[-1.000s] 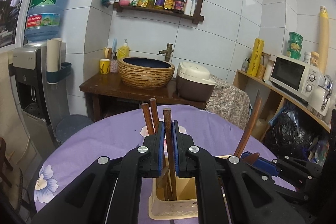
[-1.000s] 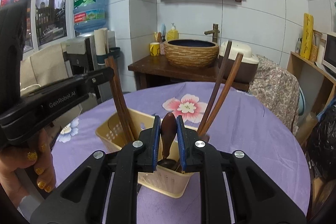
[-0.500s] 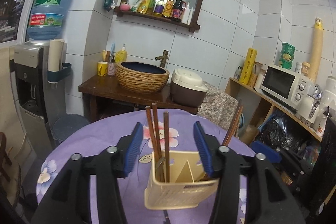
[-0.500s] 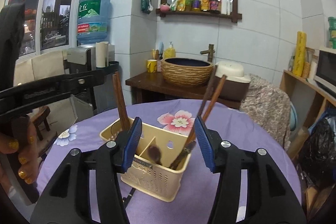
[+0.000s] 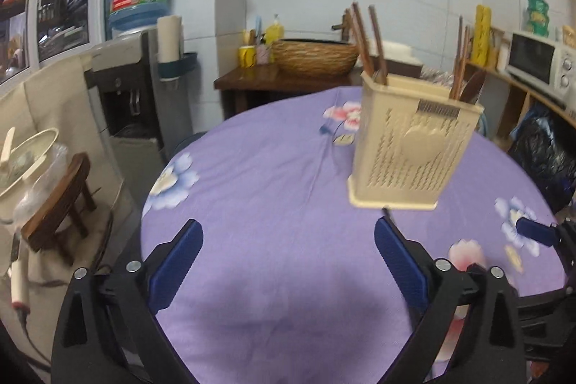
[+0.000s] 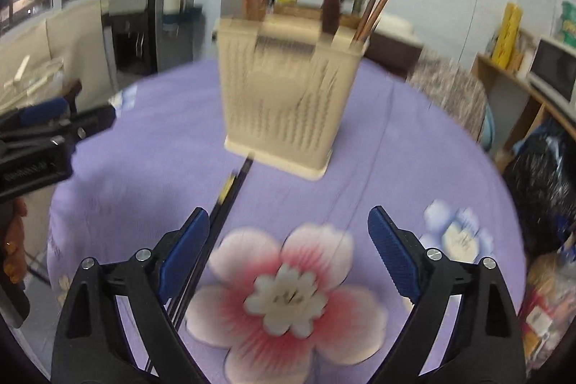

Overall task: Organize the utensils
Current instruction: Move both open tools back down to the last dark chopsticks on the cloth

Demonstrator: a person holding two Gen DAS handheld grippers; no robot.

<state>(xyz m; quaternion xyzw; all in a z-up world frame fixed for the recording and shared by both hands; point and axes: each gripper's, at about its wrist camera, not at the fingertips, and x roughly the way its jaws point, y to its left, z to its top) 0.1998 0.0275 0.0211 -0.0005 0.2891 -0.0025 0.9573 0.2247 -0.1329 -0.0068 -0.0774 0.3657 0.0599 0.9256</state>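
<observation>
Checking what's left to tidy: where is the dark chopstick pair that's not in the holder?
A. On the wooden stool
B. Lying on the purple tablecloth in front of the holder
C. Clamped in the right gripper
B: the dark chopsticks lie flat on the tablecloth, running from the holder toward the open right gripper.

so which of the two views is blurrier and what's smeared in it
Right wrist view is blurrier: the utensil holder and the black chopsticks on the purple tablecloth are motion-smeared, though the right hand-held gripper stays crisp. Left wrist view is sharper, with only slight softness on the holder; fisheye bending curves the walls in both.
</observation>
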